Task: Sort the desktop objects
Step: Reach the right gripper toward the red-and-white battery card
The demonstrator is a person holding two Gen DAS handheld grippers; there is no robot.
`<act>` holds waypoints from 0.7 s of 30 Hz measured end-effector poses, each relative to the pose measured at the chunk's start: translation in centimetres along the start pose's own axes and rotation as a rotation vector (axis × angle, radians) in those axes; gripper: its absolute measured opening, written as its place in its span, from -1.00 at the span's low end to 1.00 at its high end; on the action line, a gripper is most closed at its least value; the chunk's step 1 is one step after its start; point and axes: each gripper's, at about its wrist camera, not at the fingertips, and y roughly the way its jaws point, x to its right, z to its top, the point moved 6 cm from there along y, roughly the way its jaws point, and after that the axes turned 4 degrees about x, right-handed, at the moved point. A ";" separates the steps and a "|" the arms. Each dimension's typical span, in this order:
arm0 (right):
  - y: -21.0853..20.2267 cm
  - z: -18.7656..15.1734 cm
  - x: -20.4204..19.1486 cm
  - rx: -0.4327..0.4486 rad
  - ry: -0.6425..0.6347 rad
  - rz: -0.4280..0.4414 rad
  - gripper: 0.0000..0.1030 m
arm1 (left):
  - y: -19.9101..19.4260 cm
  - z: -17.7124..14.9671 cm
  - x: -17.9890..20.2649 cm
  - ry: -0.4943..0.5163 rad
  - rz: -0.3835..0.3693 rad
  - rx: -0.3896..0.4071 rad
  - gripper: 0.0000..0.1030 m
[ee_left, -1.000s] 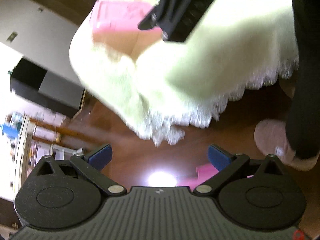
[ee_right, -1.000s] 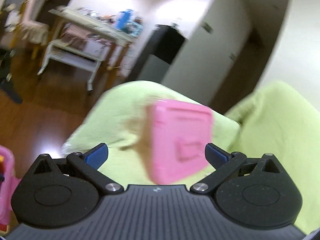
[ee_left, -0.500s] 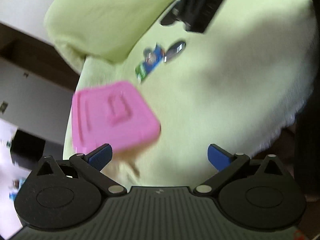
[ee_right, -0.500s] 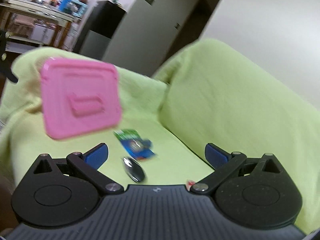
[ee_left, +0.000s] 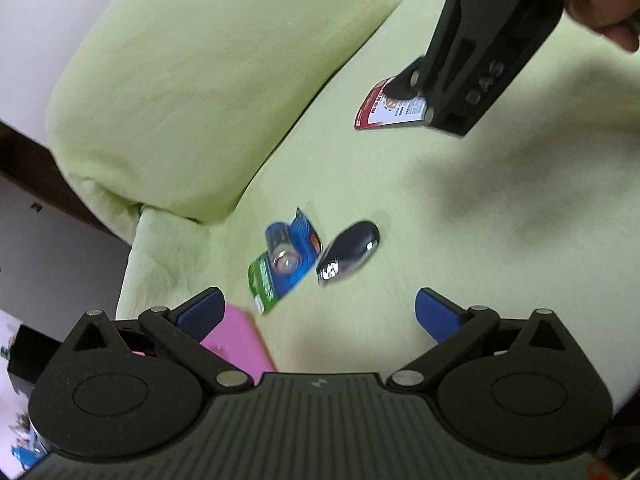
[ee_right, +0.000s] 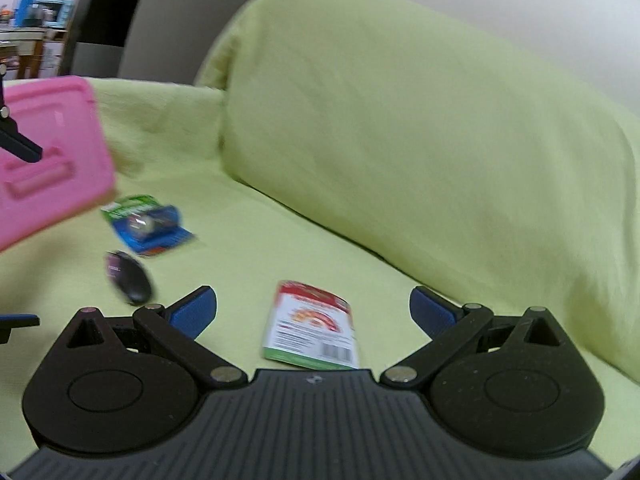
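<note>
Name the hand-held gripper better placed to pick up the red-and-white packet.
Right. The right hand-held gripper is open with the red-and-white packet lying directly between its fingers on the sofa seat. The left hand-held gripper faces the battery pack and black mouse instead.

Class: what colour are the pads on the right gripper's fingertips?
Blue pads, clearest in the right wrist view.

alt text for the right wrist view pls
An open hand-held gripper hangs over a red and white packet lying on a lime-green covered sofa. To the left lie a blue and green battery pack and a dark oval object, with a pink box at the edge.
</note>
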 end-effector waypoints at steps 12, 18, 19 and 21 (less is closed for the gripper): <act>5.4 -2.4 2.5 -0.134 0.254 0.048 0.97 | 6.1 2.1 0.1 -0.064 0.032 -0.009 0.98; 6.8 -3.5 3.7 -0.184 0.327 0.043 0.93 | 7.6 2.3 0.3 -0.075 0.056 -0.002 0.99; 7.1 -3.7 3.9 -0.194 0.349 0.048 0.93 | 7.7 2.2 0.2 -0.083 0.055 0.000 0.99; 7.4 -3.8 4.3 -0.207 0.408 0.058 0.92 | 7.8 2.2 0.0 -0.102 0.056 0.007 0.99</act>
